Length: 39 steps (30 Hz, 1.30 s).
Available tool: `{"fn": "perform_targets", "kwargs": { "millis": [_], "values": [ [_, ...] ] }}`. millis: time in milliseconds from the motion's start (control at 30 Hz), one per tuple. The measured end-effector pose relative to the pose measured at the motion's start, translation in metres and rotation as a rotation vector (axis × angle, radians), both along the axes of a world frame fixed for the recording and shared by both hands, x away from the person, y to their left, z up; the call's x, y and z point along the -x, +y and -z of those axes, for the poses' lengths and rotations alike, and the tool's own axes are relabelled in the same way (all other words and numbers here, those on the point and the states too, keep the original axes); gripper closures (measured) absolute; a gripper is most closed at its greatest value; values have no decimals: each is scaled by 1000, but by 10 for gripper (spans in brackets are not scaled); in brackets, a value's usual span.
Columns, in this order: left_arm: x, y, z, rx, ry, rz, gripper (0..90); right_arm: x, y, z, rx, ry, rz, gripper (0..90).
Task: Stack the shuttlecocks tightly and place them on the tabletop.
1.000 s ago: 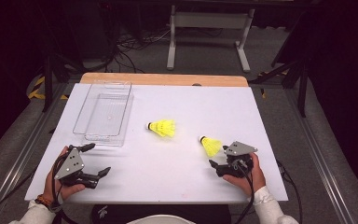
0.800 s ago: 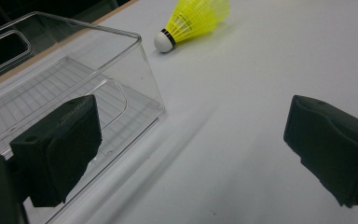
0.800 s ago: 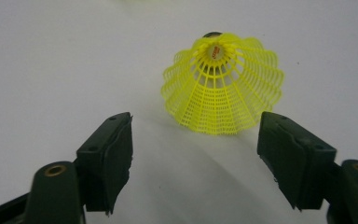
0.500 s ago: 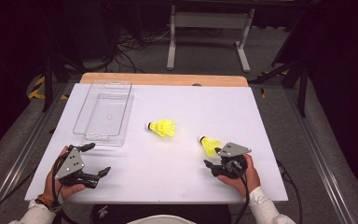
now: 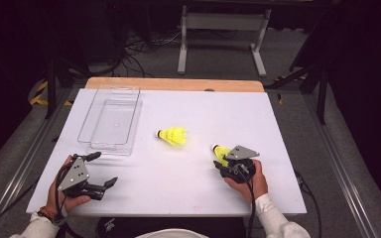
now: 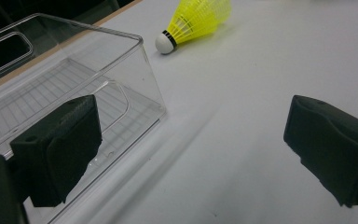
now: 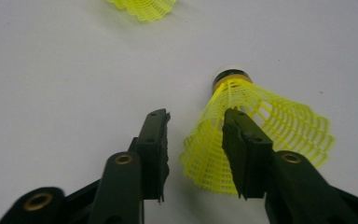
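Since the earlier frame, the right gripper (image 5: 226, 162) has slid leftward onto the near shuttlecock (image 7: 261, 130) by the desk's (image 5: 278, 129) front-right corner, its partly parted jaws straddling the yellow skirt's edge, not yet clamped. The left gripper (image 5: 96, 169) rests wide apart and empty, front-left, beside the clear box (image 6: 51, 84). A second shuttlecock (image 5: 172, 135) lies mid-desk.

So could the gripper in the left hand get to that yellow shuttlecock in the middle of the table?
Probably yes. The left gripper sits open, the shuttlecock lies on bare table ahead of it, and the clear box stands off to one side, not across the way.
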<state>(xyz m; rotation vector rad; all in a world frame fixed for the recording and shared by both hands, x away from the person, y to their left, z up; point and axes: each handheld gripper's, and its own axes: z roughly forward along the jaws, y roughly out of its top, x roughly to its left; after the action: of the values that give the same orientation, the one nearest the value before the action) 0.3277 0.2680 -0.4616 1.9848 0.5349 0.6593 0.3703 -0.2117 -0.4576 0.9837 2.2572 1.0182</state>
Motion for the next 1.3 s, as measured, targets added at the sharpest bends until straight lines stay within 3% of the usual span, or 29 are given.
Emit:
{"fn": "perform_targets", "kwargs": {
  "millis": [267,1300],
  "values": [
    [0,0,0,-4,-4,3,50,-1,1,-1,20,-22,-3,886],
    [0,0,0,0,-3,1,51,-4,-19,-16,-5,-109,11,900]
  ]
}}
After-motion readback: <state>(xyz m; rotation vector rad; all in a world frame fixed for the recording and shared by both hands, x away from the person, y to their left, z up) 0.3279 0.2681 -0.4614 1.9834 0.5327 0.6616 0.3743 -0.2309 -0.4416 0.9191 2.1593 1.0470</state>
